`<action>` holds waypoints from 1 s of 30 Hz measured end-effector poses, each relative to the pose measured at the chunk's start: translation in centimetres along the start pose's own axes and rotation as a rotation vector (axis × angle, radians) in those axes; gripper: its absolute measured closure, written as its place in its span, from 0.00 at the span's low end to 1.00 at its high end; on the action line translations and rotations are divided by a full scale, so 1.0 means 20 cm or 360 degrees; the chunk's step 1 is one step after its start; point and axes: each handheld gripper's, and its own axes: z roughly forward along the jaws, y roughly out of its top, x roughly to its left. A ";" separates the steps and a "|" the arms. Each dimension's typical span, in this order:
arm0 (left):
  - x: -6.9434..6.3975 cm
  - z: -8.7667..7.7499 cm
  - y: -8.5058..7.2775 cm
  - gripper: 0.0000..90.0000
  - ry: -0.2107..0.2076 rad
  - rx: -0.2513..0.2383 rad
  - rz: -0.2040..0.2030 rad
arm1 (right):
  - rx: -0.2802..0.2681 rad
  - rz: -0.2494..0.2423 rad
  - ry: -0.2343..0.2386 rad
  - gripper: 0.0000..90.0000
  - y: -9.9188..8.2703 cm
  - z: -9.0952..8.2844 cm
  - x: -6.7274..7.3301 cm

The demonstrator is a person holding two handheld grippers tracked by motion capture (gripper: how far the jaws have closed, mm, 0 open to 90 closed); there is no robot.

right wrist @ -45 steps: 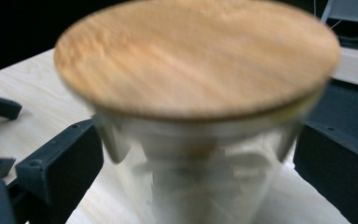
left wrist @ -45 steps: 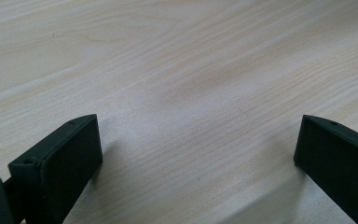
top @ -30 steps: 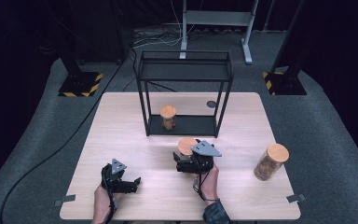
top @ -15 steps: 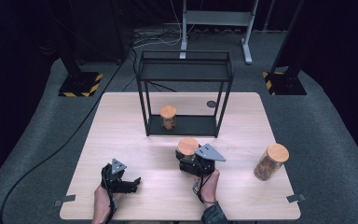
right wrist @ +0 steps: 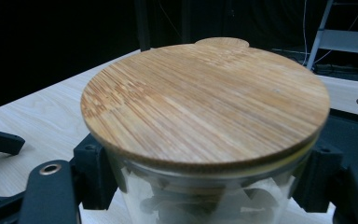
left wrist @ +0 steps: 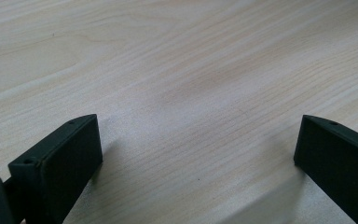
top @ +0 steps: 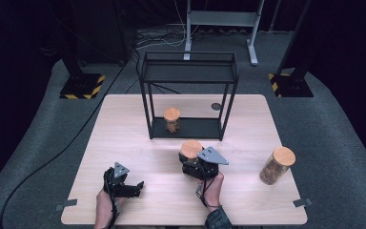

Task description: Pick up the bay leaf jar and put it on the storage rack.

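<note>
A glass jar with a round wooden lid [top: 191, 149] [right wrist: 205, 102] stands on the pale wooden table [top: 124, 129] in front of the black rack. My right gripper [top: 190, 163] [right wrist: 203, 176] has just been closing on it. Its jaws press the glass just under the lid from both sides, so it is shut on this jar. My left gripper [top: 138, 186] [left wrist: 198, 149] rests low over bare wood at the front left, open, with nothing between its jaws.
A black wire rack [top: 190, 71] stands at the table's back middle, with a second lidded jar [top: 172, 119] on its bottom shelf. A third, taller jar [top: 277, 164] stands at the right edge. A small dark disc [top: 216, 106] lies behind the rack.
The grey plate on my right gripper has shifted slightly toward the near right. The jar by it stands where it stood. My left hand has not moved.
</note>
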 end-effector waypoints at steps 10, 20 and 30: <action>0.00 0.00 0.00 0.00 0.0000 0.0000 0.0001 | -0.0009 -0.0022 -0.0010 0.27 0.06 -0.02 -0.01; 0.00 0.00 0.00 0.00 0.0000 0.0000 0.0001 | -0.0014 -0.0044 -0.0019 0.27 0.11 -0.04 -0.04; 0.00 0.00 0.00 0.00 0.0000 0.0000 0.0001 | -0.0020 -0.0042 -0.0025 0.27 0.14 -0.04 -0.07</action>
